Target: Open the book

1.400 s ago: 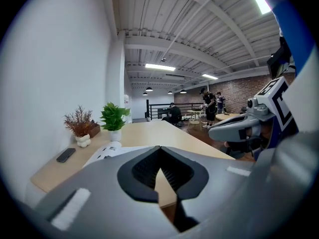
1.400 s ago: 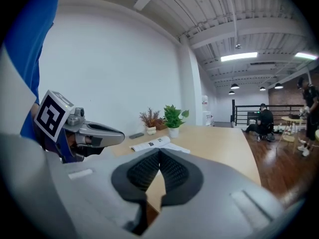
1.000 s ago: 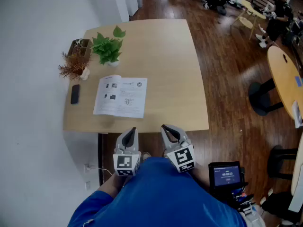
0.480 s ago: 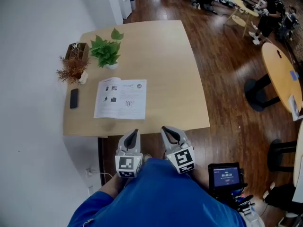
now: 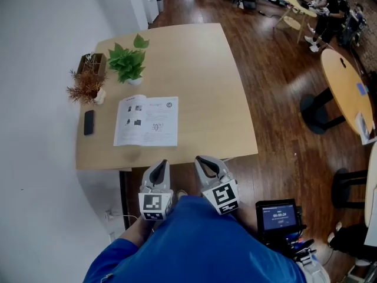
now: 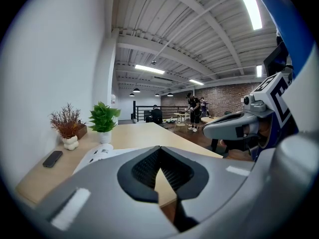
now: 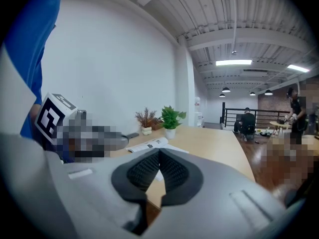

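A white book (image 5: 146, 121) lies flat on the light wooden table (image 5: 200, 81), left of the middle, with printed pages facing up. In the left gripper view the book (image 6: 97, 156) shows just beyond the jaws; in the right gripper view the book (image 7: 149, 145) lies ahead to the left. My left gripper (image 5: 160, 168) and right gripper (image 5: 203, 165) hang side by side near my body, short of the table's near edge. Both are shut with nothing between the pads, as the left gripper (image 6: 160, 156) and right gripper (image 7: 158, 161) show in their own views.
A green potted plant (image 5: 128, 63), a dried plant in a white vase (image 5: 88, 87), a wooden box (image 5: 91, 61) and a black phone (image 5: 89, 122) stand along the table's left side by the white wall. A round table (image 5: 344, 90) and seated people are off right.
The head view has drifted slightly, so the table sits a little higher and to the left in the picture. Grippers and book keep their places.
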A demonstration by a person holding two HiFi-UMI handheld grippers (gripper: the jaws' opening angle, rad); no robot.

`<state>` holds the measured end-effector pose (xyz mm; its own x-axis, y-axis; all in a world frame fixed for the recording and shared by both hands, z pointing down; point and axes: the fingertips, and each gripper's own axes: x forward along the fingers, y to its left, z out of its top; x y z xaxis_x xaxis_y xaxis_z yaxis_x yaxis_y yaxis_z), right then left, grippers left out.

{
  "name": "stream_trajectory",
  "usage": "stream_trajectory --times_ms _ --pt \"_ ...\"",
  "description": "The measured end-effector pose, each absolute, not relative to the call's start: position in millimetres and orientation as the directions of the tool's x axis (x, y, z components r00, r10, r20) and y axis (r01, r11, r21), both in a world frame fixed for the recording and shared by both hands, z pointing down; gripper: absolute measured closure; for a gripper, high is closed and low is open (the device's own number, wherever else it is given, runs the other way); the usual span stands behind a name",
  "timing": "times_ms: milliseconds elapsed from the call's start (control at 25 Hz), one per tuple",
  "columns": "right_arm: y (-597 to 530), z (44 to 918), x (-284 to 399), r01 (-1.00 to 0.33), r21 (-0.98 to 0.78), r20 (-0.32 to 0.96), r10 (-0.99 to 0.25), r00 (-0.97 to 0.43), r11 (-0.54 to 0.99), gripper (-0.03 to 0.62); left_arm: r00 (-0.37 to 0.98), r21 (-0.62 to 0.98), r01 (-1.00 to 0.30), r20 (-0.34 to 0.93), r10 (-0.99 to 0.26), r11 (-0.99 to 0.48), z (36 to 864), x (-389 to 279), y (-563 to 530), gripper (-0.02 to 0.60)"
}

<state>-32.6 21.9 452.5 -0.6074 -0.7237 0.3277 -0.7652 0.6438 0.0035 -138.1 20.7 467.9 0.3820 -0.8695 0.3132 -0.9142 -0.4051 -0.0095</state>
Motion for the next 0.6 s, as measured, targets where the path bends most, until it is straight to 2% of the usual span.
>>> stream_trajectory --times_ms 600 --pt "30.9 454.1 -29.3 -0.757 0.006 0.326 -0.717 -0.617 0.654 0.591 0.372 -0.007 -0.918 0.326 -0.869 -0.395 473.0 -134.9 29.3 0.574"
